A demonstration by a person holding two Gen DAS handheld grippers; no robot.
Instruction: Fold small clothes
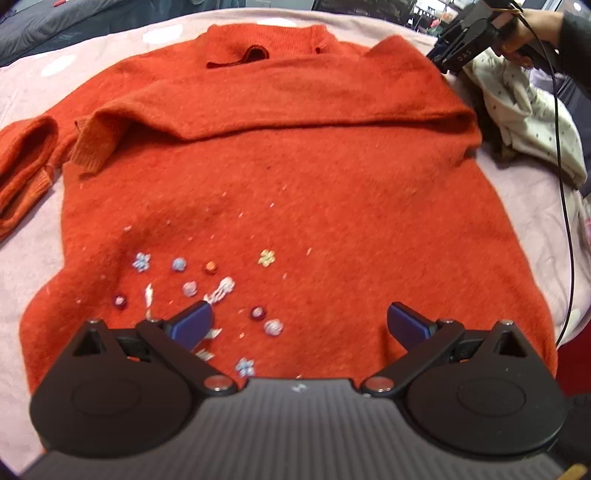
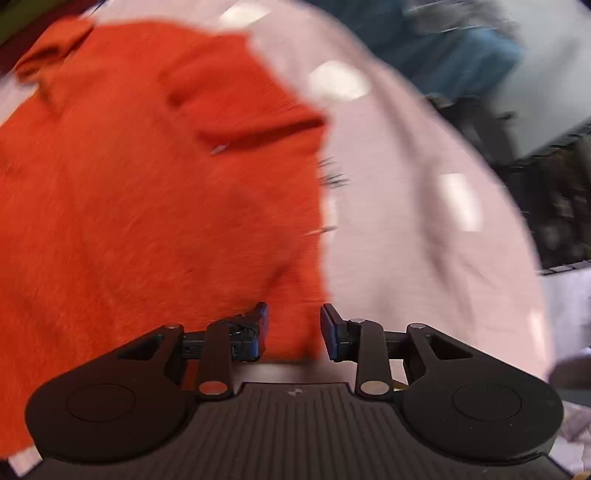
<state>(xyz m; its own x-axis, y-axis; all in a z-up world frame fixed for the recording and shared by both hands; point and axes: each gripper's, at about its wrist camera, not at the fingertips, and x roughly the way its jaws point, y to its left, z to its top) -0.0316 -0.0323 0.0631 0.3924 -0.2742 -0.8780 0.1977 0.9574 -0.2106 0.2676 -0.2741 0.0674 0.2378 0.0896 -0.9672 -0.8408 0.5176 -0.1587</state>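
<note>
An orange knit sweater (image 1: 295,177) lies flat on a pink bed cover (image 1: 528,206), neck at the far side, small embroidered flowers (image 1: 221,291) near the hem. One sleeve is folded across the chest; the other sleeve (image 1: 26,166) lies bunched at the left. My left gripper (image 1: 299,325) is open and empty, low over the hem. My right gripper (image 2: 293,325) is open and empty over the sweater's edge (image 2: 288,221); that view is motion-blurred. It also shows in the left wrist view (image 1: 458,51) at the far right shoulder.
A pile of white patterned clothes (image 1: 528,114) lies at the far right of the bed. A black cable (image 1: 565,206) hangs down the right side. Dark bedding (image 1: 74,18) and room clutter lie beyond the far edge.
</note>
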